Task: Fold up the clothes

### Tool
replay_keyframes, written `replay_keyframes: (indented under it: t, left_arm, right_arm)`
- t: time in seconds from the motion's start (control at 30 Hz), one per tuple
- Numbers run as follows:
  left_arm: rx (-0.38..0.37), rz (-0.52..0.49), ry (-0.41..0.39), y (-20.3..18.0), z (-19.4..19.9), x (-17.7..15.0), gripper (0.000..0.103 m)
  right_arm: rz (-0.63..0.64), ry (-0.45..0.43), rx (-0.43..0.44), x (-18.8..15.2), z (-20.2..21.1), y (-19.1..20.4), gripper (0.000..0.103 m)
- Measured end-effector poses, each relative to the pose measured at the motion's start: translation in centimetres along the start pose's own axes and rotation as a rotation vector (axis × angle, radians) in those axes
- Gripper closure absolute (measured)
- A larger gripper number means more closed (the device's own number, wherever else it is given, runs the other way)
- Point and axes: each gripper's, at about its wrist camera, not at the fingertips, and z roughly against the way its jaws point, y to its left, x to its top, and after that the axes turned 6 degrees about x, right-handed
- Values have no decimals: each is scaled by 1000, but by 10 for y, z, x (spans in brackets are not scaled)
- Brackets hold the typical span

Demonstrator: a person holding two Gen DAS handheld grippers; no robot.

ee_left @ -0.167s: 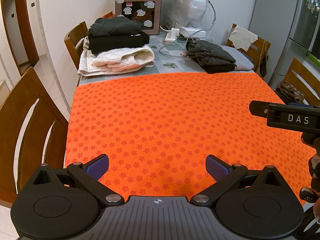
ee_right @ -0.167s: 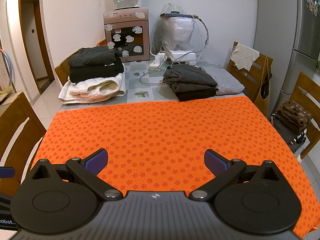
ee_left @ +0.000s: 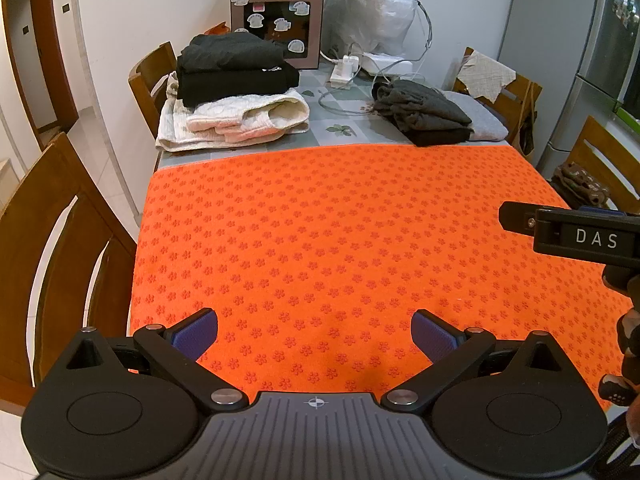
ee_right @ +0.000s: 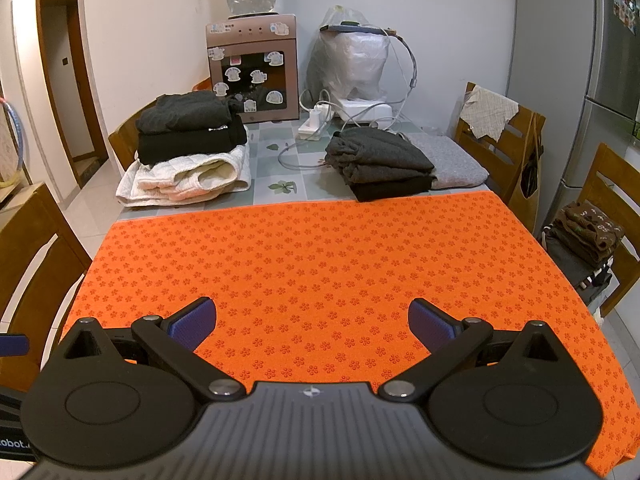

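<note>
Both the left gripper and the right gripper are spread wide, holding nothing above the orange mat. The clothes sit stacked well beyond the fingertips; reaching there could snag the white cable or topple a stack.

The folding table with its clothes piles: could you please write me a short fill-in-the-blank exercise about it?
1. The mat spread on the table is coloured ____.
2. In the left stack, the black garments lie on top of a ____ quilted one.
3. Both the left gripper and the right gripper have their jaws ____, with nothing between them.
4. The appliance by the wall carries a water ____.

Missing words: orange; white; open; bottle
</note>
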Motion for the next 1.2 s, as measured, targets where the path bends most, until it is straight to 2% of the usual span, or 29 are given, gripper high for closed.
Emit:
replay_keyframes:
  t: [1.2]
  left_arm:
    - [-7, -10, 24, -1, -7, 2, 1]
  right_arm:
    - [-18, 25, -7, -2, -10, -6, 0]
